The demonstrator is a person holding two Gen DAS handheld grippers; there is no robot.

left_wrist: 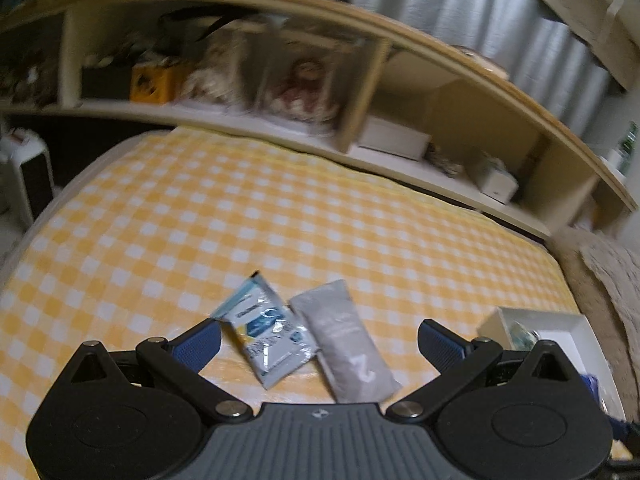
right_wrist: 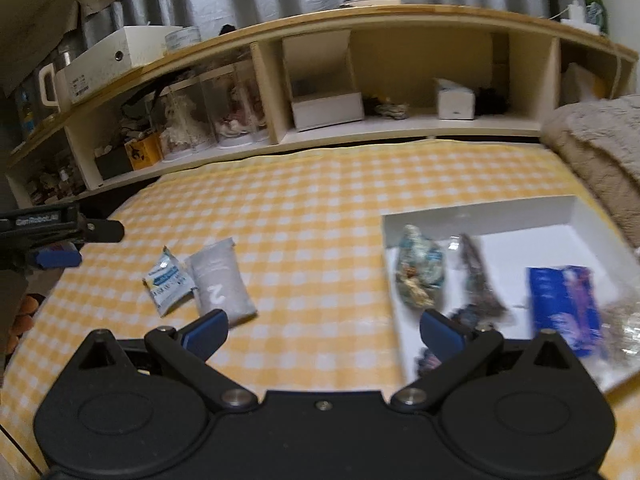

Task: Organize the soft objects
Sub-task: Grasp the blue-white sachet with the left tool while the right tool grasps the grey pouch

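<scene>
now the open left tool (left_wrist: 319, 336) hovers over two pouches (left_wrist: 308, 340) on the bed (left_wrist: 240, 220); next, pinch one for the tray (right_wrist: 520, 216); right tool (right_wrist: 323, 330) open too

Yellow-checked bed (right_wrist: 312, 208). Near its left edge, touching side by side: blue-white sachet (right_wrist: 167, 281), grey pouch (right_wrist: 221, 282). Toward right edge: white tray (right_wrist: 480, 216) of packets.

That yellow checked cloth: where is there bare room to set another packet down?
The checked cloth is bare between the shelf unit and the two packets, and between the grey pouch and the white tray. Crowded: the blue-white sachet touches the pouch, and the tray's near half is full; only its far corner shows white.
</scene>
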